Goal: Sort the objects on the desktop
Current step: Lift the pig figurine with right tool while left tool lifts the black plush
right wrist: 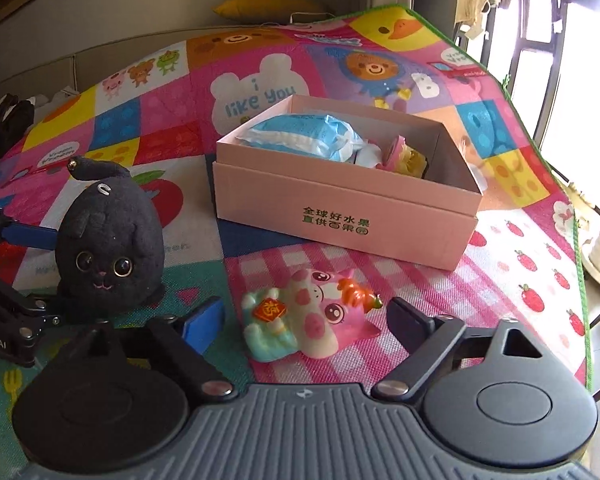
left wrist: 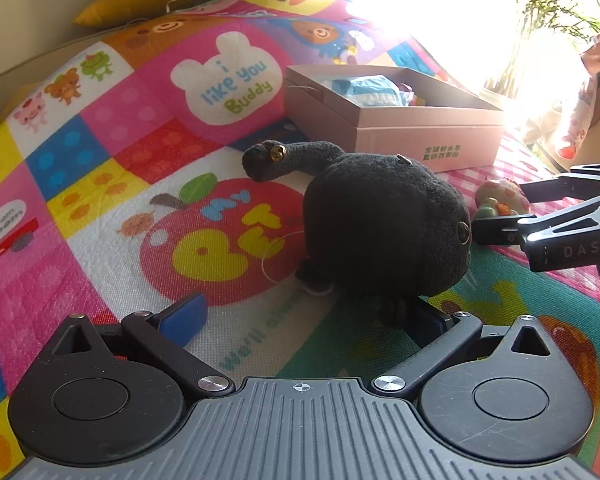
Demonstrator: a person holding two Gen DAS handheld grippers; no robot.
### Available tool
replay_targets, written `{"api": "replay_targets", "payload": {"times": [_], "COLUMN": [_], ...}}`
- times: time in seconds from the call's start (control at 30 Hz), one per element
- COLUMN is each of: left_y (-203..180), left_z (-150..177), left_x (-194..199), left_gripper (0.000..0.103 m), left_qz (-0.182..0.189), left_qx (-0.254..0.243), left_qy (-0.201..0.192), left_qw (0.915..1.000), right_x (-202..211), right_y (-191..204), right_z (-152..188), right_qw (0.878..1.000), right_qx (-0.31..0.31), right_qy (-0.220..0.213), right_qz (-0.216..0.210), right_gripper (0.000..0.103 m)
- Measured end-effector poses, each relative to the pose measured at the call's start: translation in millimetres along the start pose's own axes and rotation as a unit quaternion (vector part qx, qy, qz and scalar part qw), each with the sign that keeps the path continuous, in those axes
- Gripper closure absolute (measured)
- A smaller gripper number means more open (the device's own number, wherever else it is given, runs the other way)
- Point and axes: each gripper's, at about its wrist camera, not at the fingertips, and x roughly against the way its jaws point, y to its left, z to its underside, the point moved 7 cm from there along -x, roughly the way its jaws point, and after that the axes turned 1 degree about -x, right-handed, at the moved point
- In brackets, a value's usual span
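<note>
Right now both claws are spread wide and grip nothing. The left gripper [left wrist: 304, 312] is low over the patchwork cartoon play mat [left wrist: 112, 184], its blue-padded fingers [left wrist: 186, 316] apart; the egg-shaped black plush cat with gold-rimmed eyes [left wrist: 380, 232] stands just ahead of it, toward its right finger, whose pad is partly hidden under the plush's base. Whether that pad touches the plush cannot be told. The cat's long tail with a small bell curls away to the front-left of this claw.

The right gripper [right wrist: 304, 320] is also open, and the glossy pink-and-white pig figurine with a mint-green section and a red tag [right wrist: 312, 316] lies on the mat between its fingers, touching neither. Ahead of this claw and well beyond the figurine sits the pale pink cardboard box with green printed characters [right wrist: 348, 216], open-topped, holding a blue-and-white plastic pack [right wrist: 300, 134] and some smaller pink and yellow items that are hard to make out. The black cat is to the front-left of the right claw, facing it, with the left gripper flanking it from the far left.
</note>
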Motion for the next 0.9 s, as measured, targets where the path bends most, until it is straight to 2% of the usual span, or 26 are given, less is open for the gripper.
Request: {"api": "replay_targets", "payload": {"times": [0.03,0.2,0.4,0.47,0.57,0.63,0.8,0.9], "left_y": [0,-1,0,0,-12,-25,-51,-48], "left_z": [0,0,-1,0,-1,-6,-20,-26], "left_x": [0,0,0,6,25,31,21,10], "left_gripper": [0.000,0.000,0.000,0.000,0.000,0.000,0.000,0.000], "left_qz": [-0.001,-0.004,0.000,0.011,0.057,0.068,0.031,0.022], "left_qx": [-0.001,-0.003,0.003,0.017,0.038,0.031,-0.038,-0.032], "left_qy": [0.000,0.001,0.006,0.003,-0.025,-0.041,-0.055,-0.046], "left_qw": [1.0000,1.0000,1.0000,0.9998,0.9974,0.9964,0.9973,0.9982], "right_x": [-1,15,48,56,65,67,62,64], "right_y": [-1,-6,-12,-16,-23,-27,-30,-27], "right_z": [1,9,25,30,37,40,41,41], "right_qw": [1.000,0.999,0.999,0.998,0.997,0.996,0.995,0.996], "right_qx": [-0.010,-0.041,-0.046,-0.047,-0.059,-0.066,-0.075,-0.075], "right_qy": [0.006,-0.005,-0.024,-0.028,-0.033,-0.034,-0.026,-0.029], "right_qz": [-0.003,-0.011,0.017,0.036,0.049,0.050,0.054,0.048], "right_gripper": [0.029,0.031,0.030,0.030,0.030,0.030,0.030,0.030]}}
